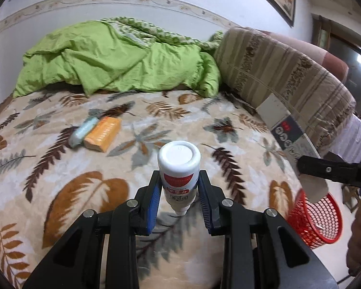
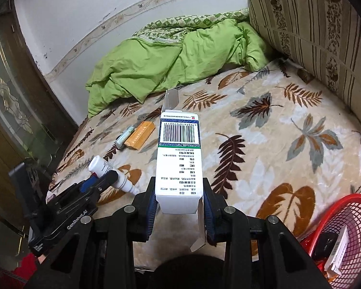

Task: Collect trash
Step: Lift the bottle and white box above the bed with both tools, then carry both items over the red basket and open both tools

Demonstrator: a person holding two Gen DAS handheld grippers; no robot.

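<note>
My left gripper is shut on a small white bottle with a red label, held above the leaf-patterned bed with its flat base toward the camera. The right wrist view shows this left gripper and the bottle at the lower left. My right gripper is shut on a white medicine carton with a barcode and open end flaps. From the left wrist view, the carton and the right gripper hang over a red mesh basket. An orange packet and a pale tube lie on the blanket.
A crumpled green quilt lies at the far side of the bed. A striped padded headboard runs along the right. The red basket beside the bed holds some boxes. A wooden door with glass stands at the left.
</note>
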